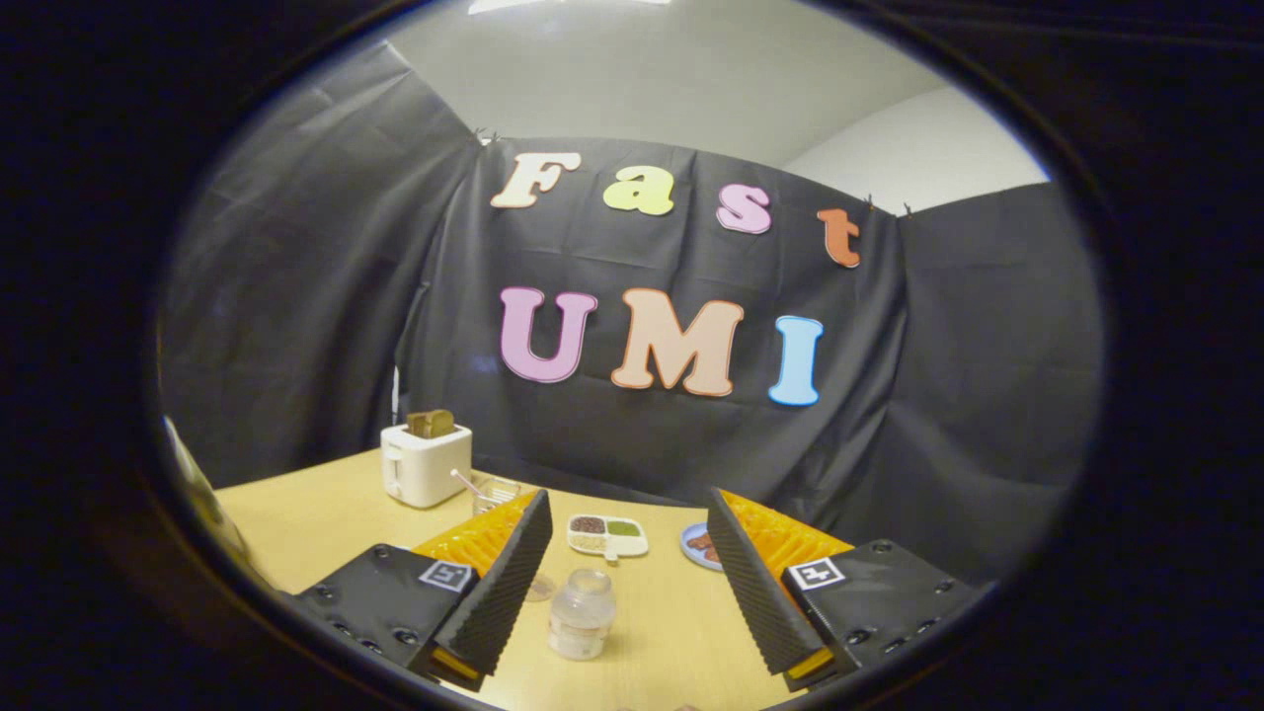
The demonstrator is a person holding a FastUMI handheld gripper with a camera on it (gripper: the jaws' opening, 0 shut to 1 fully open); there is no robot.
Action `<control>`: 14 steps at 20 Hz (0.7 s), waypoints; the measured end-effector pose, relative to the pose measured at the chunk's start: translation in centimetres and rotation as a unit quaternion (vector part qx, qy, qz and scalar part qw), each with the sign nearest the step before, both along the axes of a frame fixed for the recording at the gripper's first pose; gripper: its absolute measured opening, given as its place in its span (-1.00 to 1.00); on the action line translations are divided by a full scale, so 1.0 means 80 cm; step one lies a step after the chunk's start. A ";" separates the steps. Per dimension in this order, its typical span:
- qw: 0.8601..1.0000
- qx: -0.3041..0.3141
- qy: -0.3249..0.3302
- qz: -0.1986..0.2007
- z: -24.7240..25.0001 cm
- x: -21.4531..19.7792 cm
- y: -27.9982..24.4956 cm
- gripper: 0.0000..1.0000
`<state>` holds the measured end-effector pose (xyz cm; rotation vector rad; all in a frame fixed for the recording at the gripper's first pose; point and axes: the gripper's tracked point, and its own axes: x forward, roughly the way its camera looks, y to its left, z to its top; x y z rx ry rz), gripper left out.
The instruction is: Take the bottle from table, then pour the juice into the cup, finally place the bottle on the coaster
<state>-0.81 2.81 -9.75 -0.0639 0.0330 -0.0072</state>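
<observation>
Currently I read gripper (627,563) fingers spread wide, holding nothing. Bottle (582,612) stands upright on table (296,513), between fingers, nearer left one, untouched. Coaster (539,589) lies flat just beside bottle, at left fingertip. Divided dish (606,534) beyond bottle. Blue plate (697,545) partly behind right finger. Glass cup with straw (493,493) beside white toaster (426,462), far end of table.

Clear glossy plastic bottle (582,612) stands on a smooth matt wooden table (296,513), between ribbed tool (632,583) fingers.
</observation>
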 end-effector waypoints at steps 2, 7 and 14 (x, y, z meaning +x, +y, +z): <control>1.000 -0.006 0.008 -0.006 -0.029 -0.003 0.007 0.98; 0.999 0.011 0.039 -0.011 -0.107 -0.008 0.028 0.98; 0.997 0.005 0.068 -0.021 -0.178 -0.001 0.039 0.98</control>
